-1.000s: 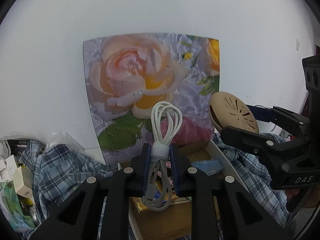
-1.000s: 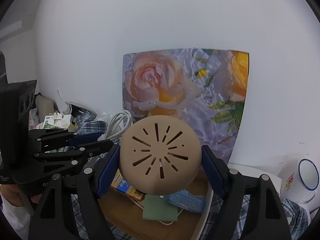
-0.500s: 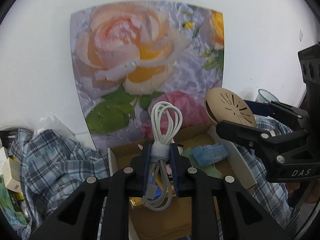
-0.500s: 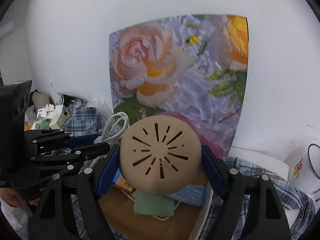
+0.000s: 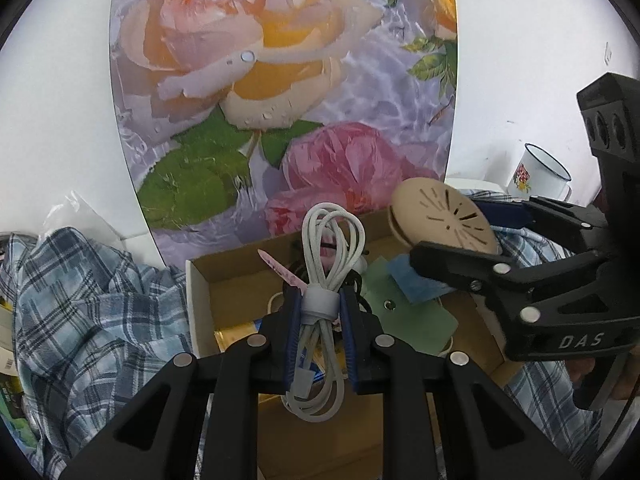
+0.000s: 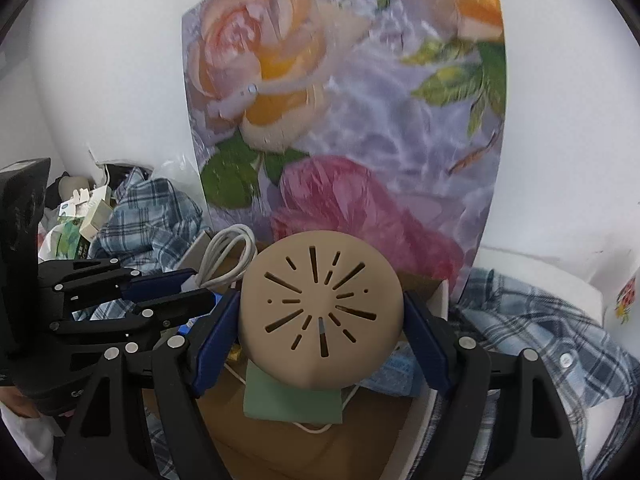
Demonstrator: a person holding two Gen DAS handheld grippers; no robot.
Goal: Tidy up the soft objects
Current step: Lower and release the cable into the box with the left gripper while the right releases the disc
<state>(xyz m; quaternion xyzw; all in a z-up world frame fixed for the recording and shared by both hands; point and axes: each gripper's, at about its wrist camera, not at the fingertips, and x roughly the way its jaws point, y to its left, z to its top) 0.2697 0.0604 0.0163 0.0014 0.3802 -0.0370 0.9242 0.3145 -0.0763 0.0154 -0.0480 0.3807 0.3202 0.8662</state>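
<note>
My left gripper (image 5: 319, 308) is shut on a coiled white cable (image 5: 326, 248) bound by a grey strap, held upright over an open cardboard box (image 5: 200, 292). My right gripper (image 6: 320, 316) is shut on a round beige pad with slits (image 6: 320, 312), gripped by its edges above the same box (image 6: 440, 292). In the left wrist view the beige pad (image 5: 440, 212) and right gripper (image 5: 472, 236) hang at the right, over the box's far corner. In the right wrist view the cable (image 6: 228, 256) and left gripper (image 6: 176, 292) sit at the left.
The box holds a green pouch (image 5: 416, 320), a blue cloth (image 5: 412, 280), a yellow packet (image 5: 236, 336) and a thin cord. A blue plaid shirt (image 5: 92, 312) surrounds the box. A rose-print board (image 5: 288, 92) leans on the white wall. An enamel mug (image 5: 540, 176) stands at right.
Both grippers have sunk toward the box with their loads; the box and its contents now show larger and the rose board fills more of each view. Neither grip changed.
</note>
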